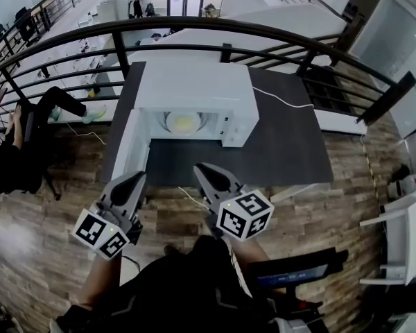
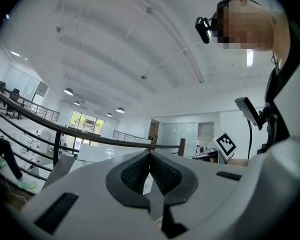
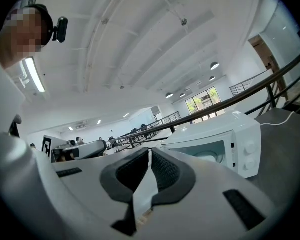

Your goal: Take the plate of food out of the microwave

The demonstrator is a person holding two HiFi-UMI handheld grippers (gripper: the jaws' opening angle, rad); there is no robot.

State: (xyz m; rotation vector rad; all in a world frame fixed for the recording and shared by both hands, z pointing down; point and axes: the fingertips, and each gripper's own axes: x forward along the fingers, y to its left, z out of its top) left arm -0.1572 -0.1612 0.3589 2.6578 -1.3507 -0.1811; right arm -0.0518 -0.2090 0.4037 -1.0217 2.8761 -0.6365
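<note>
- Plate of food [image 1: 184, 122] sat inside the open microwave [image 1: 194, 82], well apart from both grippers.
- Left gripper [image 1: 134, 180]: jaws together, empty.
- Right gripper [image 1: 203, 170]: jaws together, empty.

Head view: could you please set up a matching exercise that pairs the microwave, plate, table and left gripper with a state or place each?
1. microwave
2. plate
3. table
4. left gripper

A. shut, empty
B. door open
C. dark grey top
D. inside the microwave

Pairs: 1-B, 2-D, 3-C, 4-A
</note>
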